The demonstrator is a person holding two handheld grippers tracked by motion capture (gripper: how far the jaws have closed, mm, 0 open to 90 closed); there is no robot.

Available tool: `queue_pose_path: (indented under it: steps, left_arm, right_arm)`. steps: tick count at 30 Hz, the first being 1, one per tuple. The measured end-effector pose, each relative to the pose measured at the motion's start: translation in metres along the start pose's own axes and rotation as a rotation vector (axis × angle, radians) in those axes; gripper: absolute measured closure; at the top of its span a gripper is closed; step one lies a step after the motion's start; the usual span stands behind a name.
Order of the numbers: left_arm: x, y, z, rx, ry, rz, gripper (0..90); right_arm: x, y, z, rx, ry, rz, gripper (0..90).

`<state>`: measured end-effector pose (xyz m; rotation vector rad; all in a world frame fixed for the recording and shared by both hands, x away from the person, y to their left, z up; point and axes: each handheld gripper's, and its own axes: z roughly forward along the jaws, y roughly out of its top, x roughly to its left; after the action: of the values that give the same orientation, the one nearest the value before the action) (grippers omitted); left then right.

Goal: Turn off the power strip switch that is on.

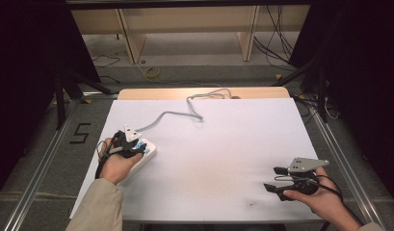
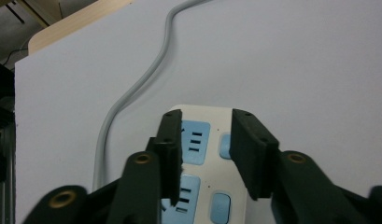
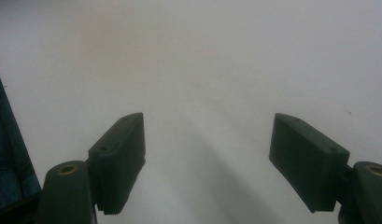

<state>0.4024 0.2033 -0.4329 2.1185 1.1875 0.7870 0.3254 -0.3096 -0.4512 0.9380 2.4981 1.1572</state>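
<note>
At the table's near left, my left hand (image 1: pixel 115 163) holds my left gripper (image 1: pixel 132 149) over a white power strip (image 2: pixel 202 163) with blue sockets. Its jaws are partly spread and hang above the strip's top face; I cannot tell whether they touch it. The strip lies on a white board (image 1: pixel 223 144) at its near left edge, and its grey cord (image 1: pixel 185 111) snakes away toward the far edge. At the near right, well apart from the strip, my right hand (image 1: pixel 324 202) holds my right gripper (image 1: pixel 277 179), its jaws spread wide above bare board with nothing between them.
</note>
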Motion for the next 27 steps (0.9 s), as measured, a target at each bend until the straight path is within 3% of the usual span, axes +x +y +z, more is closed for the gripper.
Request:
queue_pose_path:
  steps: [6,12,18,27]
  left_arm:
    - [-0.004,0.003,0.001,-0.076,-0.069,0.002,42.9]
    - [-0.018,0.008,0.001,-0.115,-0.146,0.02,28.3]
    - [-0.036,0.013,0.0,-0.143,-0.215,0.056,24.0]
    - [-0.058,0.016,-0.006,-0.188,-0.3,0.055,20.8]
  right_arm:
    - [0.0,0.0,0.0,0.0,0.0,0.0,27.2]
    - [0.0,0.0,0.0,0.0,0.001,0.001,27.2]
    - [0.0,0.0,0.0,-0.002,0.001,0.004,27.2]
    - [0.0,0.0,0.001,-0.004,0.002,0.003,26.9]
